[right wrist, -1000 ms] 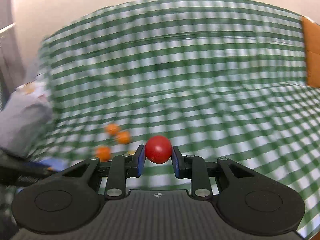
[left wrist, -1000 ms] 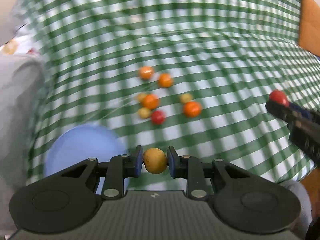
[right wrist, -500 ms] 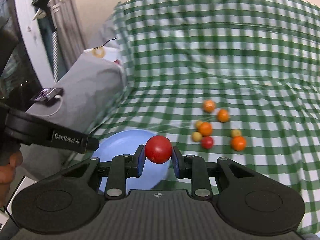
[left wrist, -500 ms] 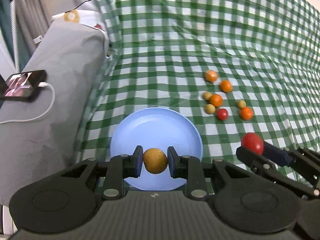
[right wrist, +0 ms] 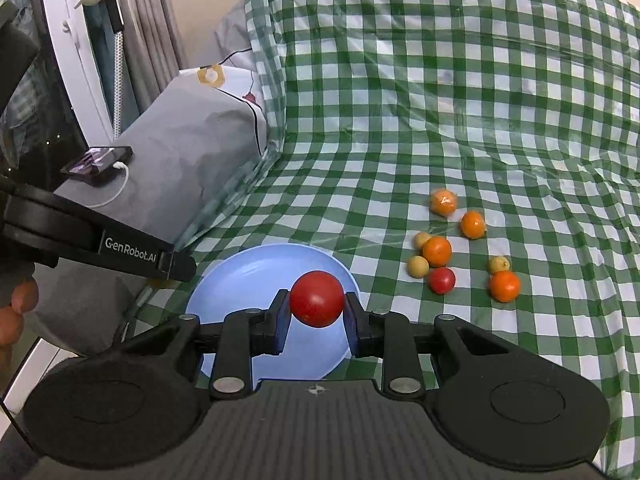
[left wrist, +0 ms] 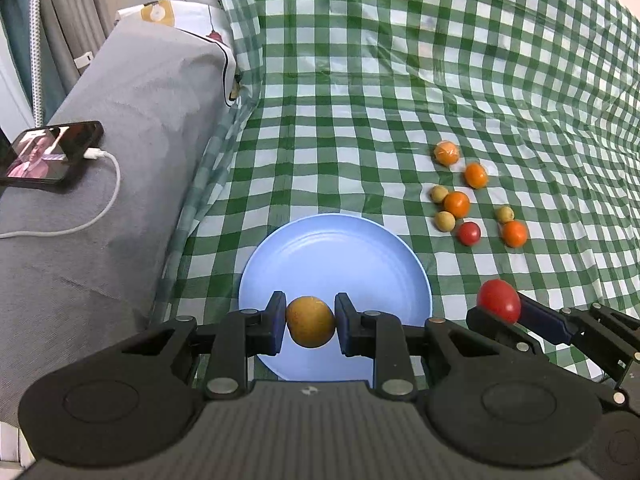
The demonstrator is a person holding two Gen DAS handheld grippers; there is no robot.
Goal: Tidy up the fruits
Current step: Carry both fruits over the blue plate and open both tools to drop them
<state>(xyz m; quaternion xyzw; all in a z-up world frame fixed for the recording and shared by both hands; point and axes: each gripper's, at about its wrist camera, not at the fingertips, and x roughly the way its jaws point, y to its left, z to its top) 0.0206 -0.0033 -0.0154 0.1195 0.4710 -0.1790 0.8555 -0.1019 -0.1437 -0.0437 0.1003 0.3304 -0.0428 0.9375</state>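
Observation:
My left gripper (left wrist: 310, 322) is shut on a yellow-brown round fruit (left wrist: 310, 321) and holds it over the near part of an empty light blue plate (left wrist: 336, 256). My right gripper (right wrist: 316, 300) is shut on a red tomato (right wrist: 316, 298) over the plate's (right wrist: 248, 280) near right part; the tomato also shows in the left wrist view (left wrist: 498, 301), just right of the plate. To the plate's right lie several loose fruits: oranges (left wrist: 456, 204), small yellow ones (left wrist: 444, 221) and a red tomato (left wrist: 469, 233).
A green checked cloth (left wrist: 360, 100) covers the surface. A grey pillow (left wrist: 120, 140) lies at the left with a phone (left wrist: 52, 155) and its white cable (left wrist: 108, 196) on it. Curtains (right wrist: 140, 40) hang at the far left.
Both grippers swung left with their fruits still held. The plate, first at the lower left edge, now lies right under both grippers. The loose fruits have not moved on the cloth.

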